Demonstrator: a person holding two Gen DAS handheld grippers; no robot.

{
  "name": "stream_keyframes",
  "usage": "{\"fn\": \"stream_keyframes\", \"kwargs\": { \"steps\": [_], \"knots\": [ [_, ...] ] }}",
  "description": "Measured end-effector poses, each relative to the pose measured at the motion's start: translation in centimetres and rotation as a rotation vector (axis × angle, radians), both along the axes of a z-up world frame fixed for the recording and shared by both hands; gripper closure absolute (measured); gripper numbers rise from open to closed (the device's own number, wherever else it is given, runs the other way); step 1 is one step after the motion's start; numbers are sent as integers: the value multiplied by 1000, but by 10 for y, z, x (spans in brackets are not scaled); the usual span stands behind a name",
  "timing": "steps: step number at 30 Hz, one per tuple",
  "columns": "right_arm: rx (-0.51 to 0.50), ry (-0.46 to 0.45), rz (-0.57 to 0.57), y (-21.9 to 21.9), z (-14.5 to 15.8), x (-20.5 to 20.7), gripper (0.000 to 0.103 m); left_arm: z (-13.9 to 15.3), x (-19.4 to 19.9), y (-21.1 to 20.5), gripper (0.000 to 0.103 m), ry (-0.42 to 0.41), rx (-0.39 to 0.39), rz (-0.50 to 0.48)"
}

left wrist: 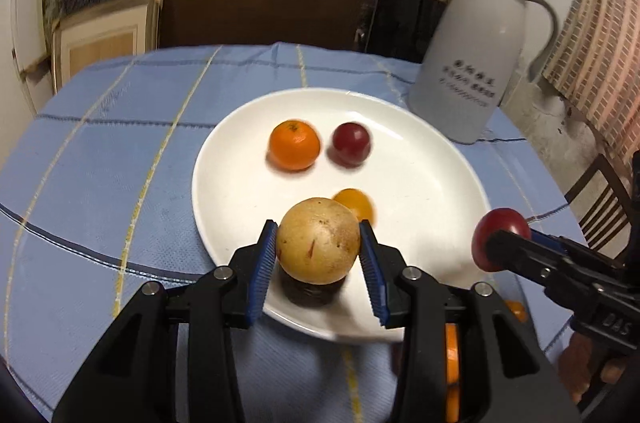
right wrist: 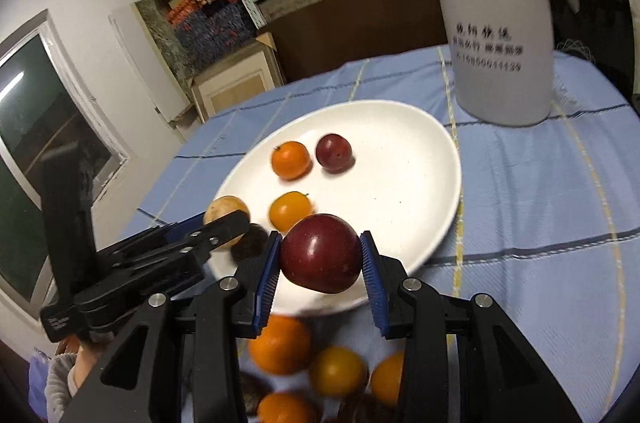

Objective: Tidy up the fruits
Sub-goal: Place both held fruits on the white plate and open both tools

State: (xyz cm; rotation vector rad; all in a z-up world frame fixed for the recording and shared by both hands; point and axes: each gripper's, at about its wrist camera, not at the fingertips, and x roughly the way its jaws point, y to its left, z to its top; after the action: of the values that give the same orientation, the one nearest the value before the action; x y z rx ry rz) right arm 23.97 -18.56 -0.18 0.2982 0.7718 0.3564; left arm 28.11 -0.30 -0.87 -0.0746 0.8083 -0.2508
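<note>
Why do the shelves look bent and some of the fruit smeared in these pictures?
Left wrist view: the fisheye lens bows the shelves and darkens the corners; the orange and plum on the plate are motion-blurred, while the tan fruit in the left gripper stays sharp. Right wrist view: same curving; the loose oranges below the right gripper are out of focus.

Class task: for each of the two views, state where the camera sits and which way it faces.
Left wrist: on the left gripper, facing forward over the white plate; its fingers hold a tan fruit.
Right wrist: on the right gripper, facing the plate from the right; its fingers hold a red plum.
Shared: plate, white jug, each other's gripper.
</note>
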Motion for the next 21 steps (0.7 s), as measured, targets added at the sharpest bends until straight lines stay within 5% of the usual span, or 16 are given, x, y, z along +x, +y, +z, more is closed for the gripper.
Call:
{"fn": "stream_keyframes", "kwargs": {
  "steps": [4, 6, 14, 21],
  "knots": [
    [-35, 29, 8, 5, -9, 9, 61, -7, 10, 7, 61, 9, 2, 20],
    [-20, 22, -4, 2, -7, 5, 61, -5, 8, 7, 46, -4, 1, 27],
    [33, -81, -35, -27, 21, -46, 59, 16, -36, 21, 20, -66, -32, 62],
    [95, -26, -93, -61, -12, -91, 45, 2, -97, 16, 20, -58, 21, 20]
  ]
}}
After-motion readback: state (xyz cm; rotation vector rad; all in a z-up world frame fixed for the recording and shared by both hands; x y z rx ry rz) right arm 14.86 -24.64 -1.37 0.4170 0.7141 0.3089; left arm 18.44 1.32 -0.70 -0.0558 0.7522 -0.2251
